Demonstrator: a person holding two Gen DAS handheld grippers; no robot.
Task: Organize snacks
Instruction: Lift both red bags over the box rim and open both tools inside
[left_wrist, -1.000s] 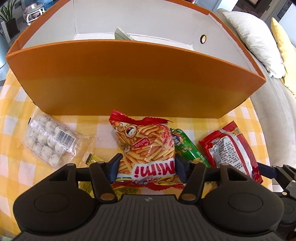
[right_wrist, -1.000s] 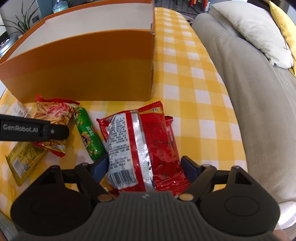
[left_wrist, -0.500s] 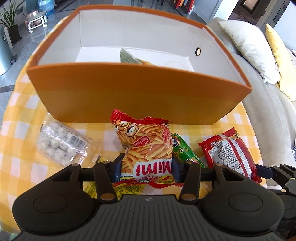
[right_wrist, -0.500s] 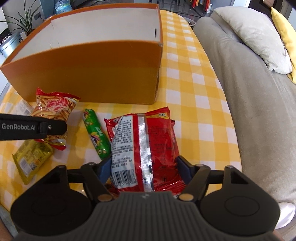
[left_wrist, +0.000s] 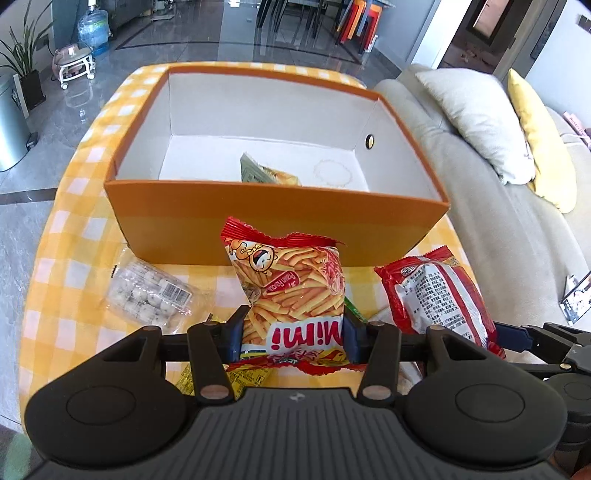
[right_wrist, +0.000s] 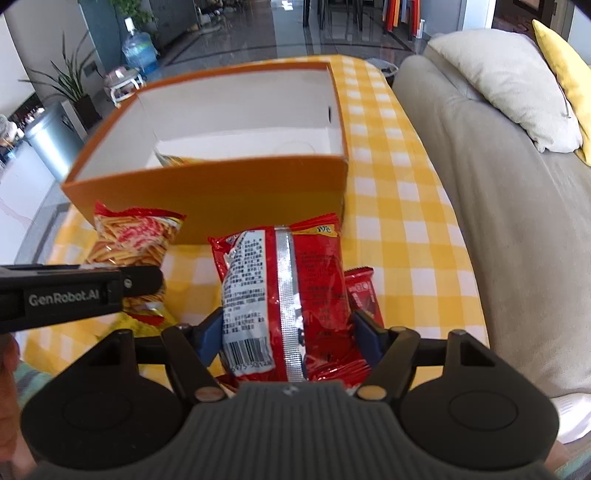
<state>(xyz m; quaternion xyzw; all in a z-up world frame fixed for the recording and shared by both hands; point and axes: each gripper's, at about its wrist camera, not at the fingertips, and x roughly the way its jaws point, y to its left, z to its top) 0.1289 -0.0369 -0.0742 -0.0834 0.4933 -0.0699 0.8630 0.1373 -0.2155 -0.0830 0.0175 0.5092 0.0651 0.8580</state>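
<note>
My left gripper is shut on the Mimi prawn-stick bag and holds it above the table, in front of the orange box. My right gripper is shut on a red snack bag, also lifted, near the box's front wall. The red bag shows in the left wrist view, the Mimi bag in the right wrist view. One snack packet lies inside the box.
On the yellow checked tablecloth lie a clear pack of white balls, a yellow packet and a small red packet. A grey sofa with cushions stands to the right.
Both grippers have closed on their bags and risen with them. The inside of the box has come into view.
</note>
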